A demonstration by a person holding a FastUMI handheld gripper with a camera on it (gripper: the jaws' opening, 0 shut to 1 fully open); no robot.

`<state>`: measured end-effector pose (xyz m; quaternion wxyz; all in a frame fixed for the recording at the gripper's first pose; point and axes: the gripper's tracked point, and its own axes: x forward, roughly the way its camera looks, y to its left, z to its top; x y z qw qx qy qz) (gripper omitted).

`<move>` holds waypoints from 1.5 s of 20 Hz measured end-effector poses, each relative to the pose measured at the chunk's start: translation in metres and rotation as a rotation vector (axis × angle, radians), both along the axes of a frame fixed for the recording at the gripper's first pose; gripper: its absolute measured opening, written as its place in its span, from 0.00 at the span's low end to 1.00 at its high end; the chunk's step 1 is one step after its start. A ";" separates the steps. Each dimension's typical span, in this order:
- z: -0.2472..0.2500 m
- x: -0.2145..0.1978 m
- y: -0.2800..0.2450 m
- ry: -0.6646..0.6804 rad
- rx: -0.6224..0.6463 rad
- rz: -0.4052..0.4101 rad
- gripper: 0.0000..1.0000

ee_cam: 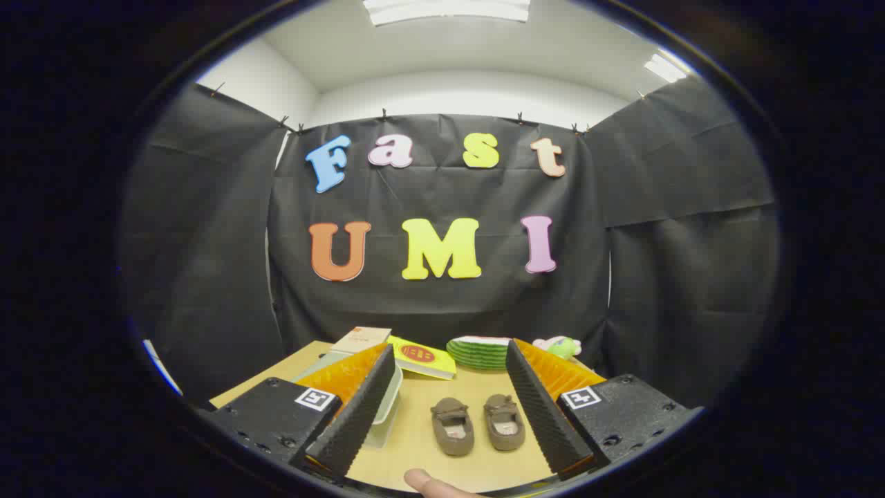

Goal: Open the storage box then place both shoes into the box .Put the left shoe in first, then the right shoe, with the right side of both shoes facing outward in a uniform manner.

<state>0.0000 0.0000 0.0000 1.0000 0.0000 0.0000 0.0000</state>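
1. We judge the main risk to be order; the clear plastic storage box [384,408], lid seemingly still on, sits partly hidden behind the left finger, so going straight for a shoe would skip the opening.
2. Mixing up the pair of small brown fabric shoes [477,424] is likely; they lie side by side, almost touching.
3. Our gripper [442,408] is spread wide, holding nothing; the shoes lie on the pale wooden table [415,443] between its fingers, nearer the right one; the box lies left.

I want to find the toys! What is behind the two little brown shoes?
Behind the two small brown shoes, across the tan table, lie a yellow book, a stack of green plates and a pink-and-green plush toy. The open gripper's fingers cover the toy's lower part.
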 end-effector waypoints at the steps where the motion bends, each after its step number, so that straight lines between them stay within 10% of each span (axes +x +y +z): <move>1: -0.002 0.001 -0.001 0.006 0.001 -0.003 1.00; 17: -0.032 0.032 -0.021 0.078 0.014 -0.009 1.00; 30: -0.132 0.171 0.016 0.439 0.243 0.250 1.00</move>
